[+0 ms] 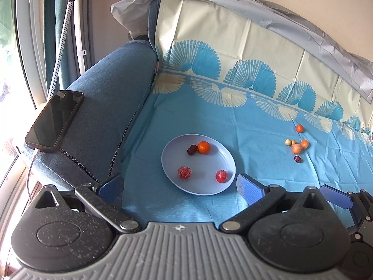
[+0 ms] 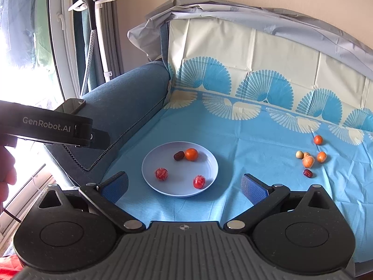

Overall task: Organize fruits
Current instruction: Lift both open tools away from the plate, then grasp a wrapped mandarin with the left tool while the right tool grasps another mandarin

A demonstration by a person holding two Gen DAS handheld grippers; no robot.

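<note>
Nearest each camera, the left gripper (image 1: 180,187) and right gripper (image 2: 185,186) hang with fingers spread wide, holding nothing. Just beyond them a pale plate (image 2: 160,189) sits on the blue cloth (image 2: 256,144), carrying an orange (image 2: 191,154), a dark date (image 2: 179,155) and two red wrapped fruits (image 2: 161,174). Farther right, well apart from the plate, lies a loose cluster of small fruits (image 2: 309,161).

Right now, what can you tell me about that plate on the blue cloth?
The plate is round, pale lilac, shallow with a raised rim, and looks like plastic. It lies flat on the blue cloth near the sofa arm. On it sit an orange touching a dark date, and two red wrapped pieces apart from them. Neither claw touches it.
</note>
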